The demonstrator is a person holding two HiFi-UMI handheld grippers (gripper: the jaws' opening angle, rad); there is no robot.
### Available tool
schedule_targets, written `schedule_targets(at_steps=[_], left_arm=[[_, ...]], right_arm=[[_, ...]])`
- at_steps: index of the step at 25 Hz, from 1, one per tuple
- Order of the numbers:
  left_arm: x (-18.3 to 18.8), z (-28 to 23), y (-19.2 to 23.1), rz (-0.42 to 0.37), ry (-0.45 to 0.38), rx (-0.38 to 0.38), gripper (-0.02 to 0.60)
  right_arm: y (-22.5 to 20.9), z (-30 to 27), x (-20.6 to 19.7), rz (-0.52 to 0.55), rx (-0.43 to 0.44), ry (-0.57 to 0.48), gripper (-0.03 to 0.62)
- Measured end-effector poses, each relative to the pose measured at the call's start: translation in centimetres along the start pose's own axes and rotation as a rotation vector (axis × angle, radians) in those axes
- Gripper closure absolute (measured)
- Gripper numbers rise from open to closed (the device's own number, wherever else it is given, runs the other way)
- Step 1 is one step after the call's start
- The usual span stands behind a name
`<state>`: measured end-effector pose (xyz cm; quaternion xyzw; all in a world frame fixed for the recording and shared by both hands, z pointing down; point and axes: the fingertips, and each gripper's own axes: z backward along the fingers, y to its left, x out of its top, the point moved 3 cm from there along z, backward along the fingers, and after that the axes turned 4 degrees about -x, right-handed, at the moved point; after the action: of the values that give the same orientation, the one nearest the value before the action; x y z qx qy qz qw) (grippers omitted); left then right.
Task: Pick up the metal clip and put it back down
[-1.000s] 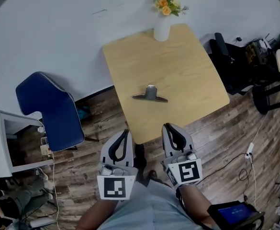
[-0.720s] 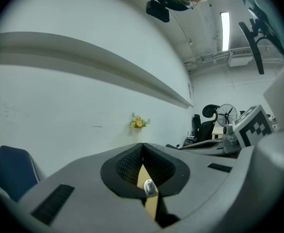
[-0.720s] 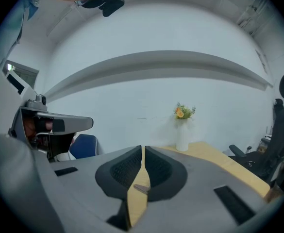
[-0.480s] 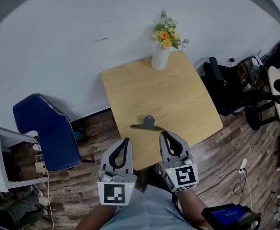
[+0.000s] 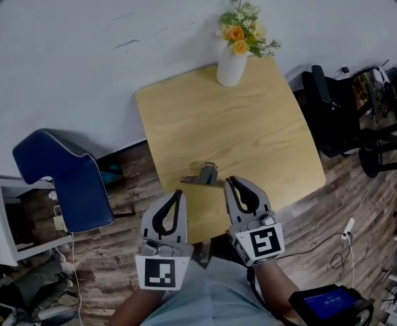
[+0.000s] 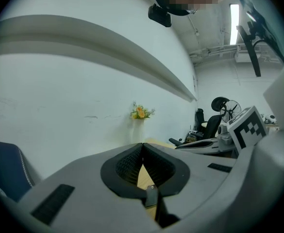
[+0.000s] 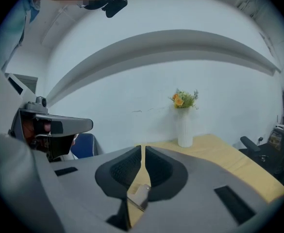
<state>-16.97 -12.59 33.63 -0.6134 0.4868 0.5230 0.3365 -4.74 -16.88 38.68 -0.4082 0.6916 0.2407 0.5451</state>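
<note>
- A white wall (image 5: 83, 60) fills the upper part of the head view; below it runs a dark plank floor (image 5: 117, 250).
- A light wooden bench (image 5: 252, 134) stands against the wall, its top mostly bare.
- A blue chair (image 5: 66, 182) stands on the floor to the left of the bench, near it but apart; a black office chair (image 5: 334, 114) stands off the bench's right side.
- The left gripper (image 5: 178, 193) is held low over the bench's near edge, marker cube (image 5: 161, 272) toward the person; in its own view the black ribbed pads meet at their tips with nothing between them, only a sliver of bench top showing lower down.
- The right gripper (image 5: 231, 180) is held beside it, reaching a little further over the bench; its pads are drawn together save for a hairline slit, and nothing is pinched there.
- A white vase (image 5: 231, 70) stands upright at the far edge of the bench, against the wall; it holds orange and pale flowers (image 5: 242, 36) with green sprigs.
- The metal clip (image 5: 203, 177) lies on the bench near its front edge, well apart from the vase; it sits between the lines of the two grippers, just beside the right gripper's tips; whether it touches them cannot be told; neither gripper holds it.
</note>
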Motion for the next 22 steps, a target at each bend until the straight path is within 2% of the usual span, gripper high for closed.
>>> schedule_targets(at_steps=[11,13,18,22], left_arm=[[-7.6,-7.5,2.3,0.079,0.176,0.103,0.563],[-9.1,-7.9,2.8,0.093,0.210,0.121,0.563],[-12.3,-8.5,3.6,0.132,0.286,0.164,0.563],[-13.3,-7.6,4.7,0.162,0.306,0.201,0.563]], right_arm=[[-3.5,-8.4,-7.9,-0.048,0.222,0.172,0.525],[-3.6,-9.5,-9.4,-0.059,0.256,0.204,0.494],[-3.5,-11.4,-12.6,-0.059,0.315,0.274,0.474],[-2.3,-12.3,-13.8,-0.055,0.355,0.292,0.467]])
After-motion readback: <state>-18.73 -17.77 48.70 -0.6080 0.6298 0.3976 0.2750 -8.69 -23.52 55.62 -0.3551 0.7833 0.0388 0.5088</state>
